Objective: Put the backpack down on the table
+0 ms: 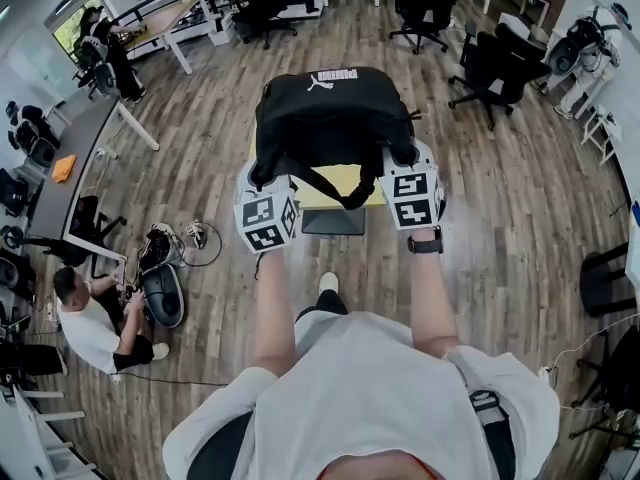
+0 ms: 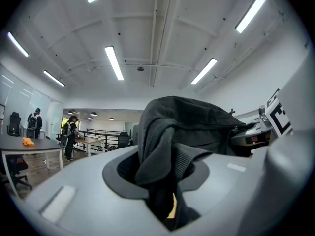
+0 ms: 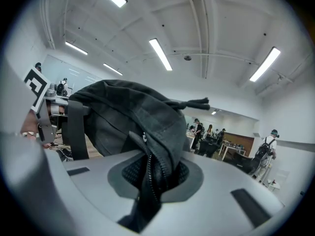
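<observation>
**One backpack, two grippers, both clamped on it**

There was one black fabric backpack with a white logo point(image 1: 330, 118), two hand-held grippers, and one small yellow-topped table point(image 1: 345, 180). The left gripper point(image 2: 165, 181) was clenched on a bunched fold of the backpack's black cloth. The fold filled the gap between its jaws and rose just ahead of them. The right gripper point(image 3: 147, 181) was clamped nearly closed on a zippered edge of the same backpack, with the zip teeth running down between the jaws.

From the head view the backpack hung between the two grippers, one at each lower corner, in front of the person. It covered most of the yellow table top. Whether its underside touched the table could not be told. One loose shoulder strap point(image 1: 335, 190) drooped across the yellow surface between the grippers.
</observation>
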`<state>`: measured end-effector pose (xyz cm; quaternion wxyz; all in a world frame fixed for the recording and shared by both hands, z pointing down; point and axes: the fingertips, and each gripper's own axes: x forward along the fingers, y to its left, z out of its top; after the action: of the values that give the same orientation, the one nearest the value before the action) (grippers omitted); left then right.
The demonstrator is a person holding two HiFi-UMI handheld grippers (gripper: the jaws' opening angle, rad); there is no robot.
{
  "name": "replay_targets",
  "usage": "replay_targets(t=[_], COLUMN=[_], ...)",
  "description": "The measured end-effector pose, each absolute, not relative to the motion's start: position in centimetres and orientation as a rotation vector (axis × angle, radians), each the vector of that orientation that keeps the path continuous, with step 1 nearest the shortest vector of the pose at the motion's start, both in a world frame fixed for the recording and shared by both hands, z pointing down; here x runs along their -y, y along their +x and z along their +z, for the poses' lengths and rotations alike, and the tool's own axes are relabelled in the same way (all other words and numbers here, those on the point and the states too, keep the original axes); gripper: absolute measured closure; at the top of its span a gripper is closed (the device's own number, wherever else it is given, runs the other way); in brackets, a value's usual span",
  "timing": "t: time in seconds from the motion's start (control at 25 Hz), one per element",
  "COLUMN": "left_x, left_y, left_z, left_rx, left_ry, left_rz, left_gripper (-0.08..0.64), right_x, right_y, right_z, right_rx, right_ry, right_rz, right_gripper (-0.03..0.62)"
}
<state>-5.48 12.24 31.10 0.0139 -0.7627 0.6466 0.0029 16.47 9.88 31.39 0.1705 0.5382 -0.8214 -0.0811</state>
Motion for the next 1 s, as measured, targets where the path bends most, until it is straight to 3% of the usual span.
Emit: replay_targets(t=[0.28,1.0], left_x=[-3.0,14.4], left_y=[-9.4,-15.5], left_z=[28.1,35.3], left_rx=[-1.983,-1.985], left_ry=[-2.402,-2.619], left_rz=[0.14,0.101], left_gripper=[0.445,0.446], right_x=[-1.7,13.4], right_y=[12.6,6.4], right_z=[28.3,34.4], right_rx=[2.312,2.194], right_ry=[1.575,1.547], right_rz=[-0.291,-0.176], right_gripper=[0.555,0.554])
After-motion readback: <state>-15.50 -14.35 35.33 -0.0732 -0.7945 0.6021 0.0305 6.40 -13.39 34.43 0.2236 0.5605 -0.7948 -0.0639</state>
